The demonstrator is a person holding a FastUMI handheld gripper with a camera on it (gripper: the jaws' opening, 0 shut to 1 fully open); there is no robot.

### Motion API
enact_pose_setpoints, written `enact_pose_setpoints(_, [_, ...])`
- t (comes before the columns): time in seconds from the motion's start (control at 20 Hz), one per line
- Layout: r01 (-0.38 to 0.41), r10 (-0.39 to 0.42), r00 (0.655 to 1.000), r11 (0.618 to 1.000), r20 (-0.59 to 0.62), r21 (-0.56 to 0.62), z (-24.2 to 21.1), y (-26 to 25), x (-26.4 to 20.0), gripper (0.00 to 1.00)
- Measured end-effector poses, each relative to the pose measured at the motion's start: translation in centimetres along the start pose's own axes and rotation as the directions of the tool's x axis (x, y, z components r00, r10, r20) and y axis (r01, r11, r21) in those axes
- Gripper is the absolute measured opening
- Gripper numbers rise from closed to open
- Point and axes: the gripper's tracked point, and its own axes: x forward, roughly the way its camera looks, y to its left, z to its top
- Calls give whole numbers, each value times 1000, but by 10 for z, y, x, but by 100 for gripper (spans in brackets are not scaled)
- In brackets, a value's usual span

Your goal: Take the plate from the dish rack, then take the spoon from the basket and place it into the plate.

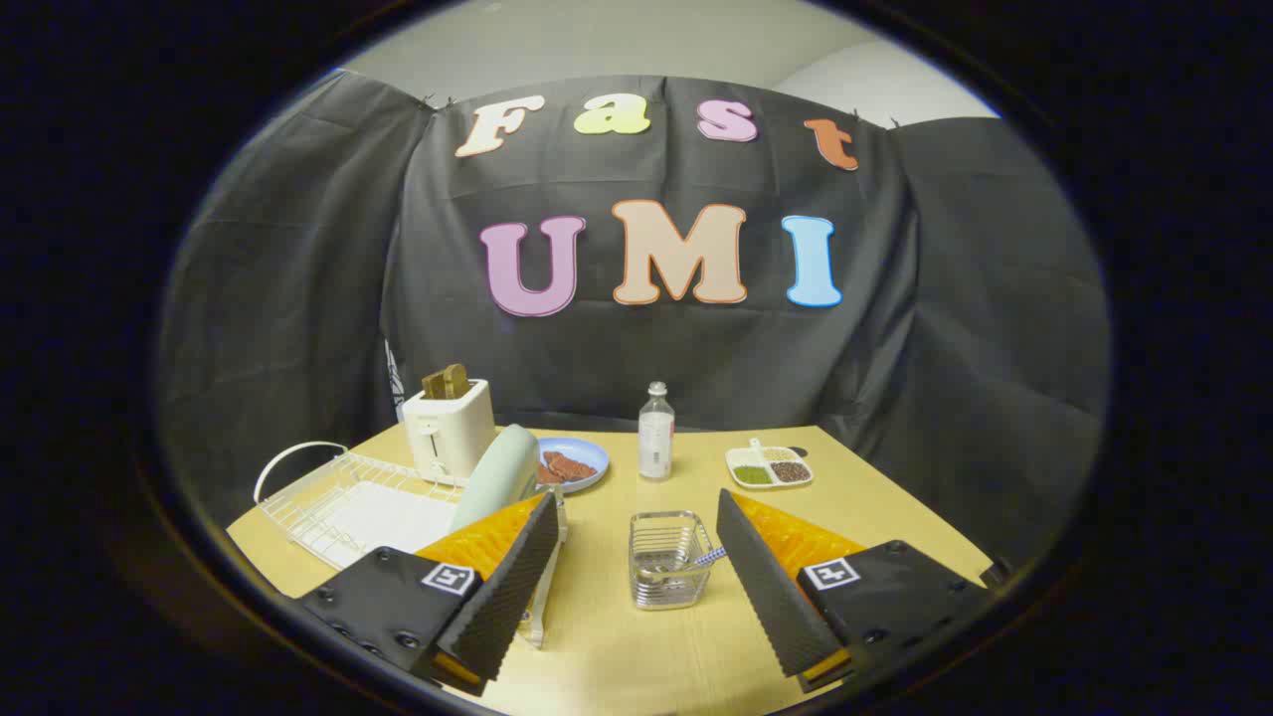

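- While nothing has yet been picked up, the tongs [636, 587] hang spread wide over the near edge of the surface [895, 517], with nothing between the two fingers but bare wood and the basket beyond.
- Standing on edge in the dish rack [338, 502], just past the left finger, is the pale green plate [497, 477]; its upright stance there looks meant to offer a rim that the fingers can close on.
- Nearly centred ahead of the open fingers sits the basket [664, 559], a small see-through wire one; the spoon [696, 562] lies inside with its handle poking out over the rim toward the right finger, which should make it easy to pinch later.
- Farther back stand a white toaster [448, 430] with bread in its slot, a blue dish [572, 462] holding some reddish food, a clear bottle [655, 433], and a divided tray [769, 466] of grains; none of these belongs to the job.
- By my reckoning the task is at its start: the plate comes first, so the tongs need to swing left toward the rack and line up with the plate's edge.
- One risk is the left finger catching the rack's wire frame on the way.
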Motion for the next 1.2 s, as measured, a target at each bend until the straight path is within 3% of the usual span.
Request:
enact_pose_setpoints(0.9, [23,-24,999,1000,39,19,20,0,-1,100])
enact_pose_setpoints(1.2, [26,-27,996,1000,-81,-12,34,29,20,100])
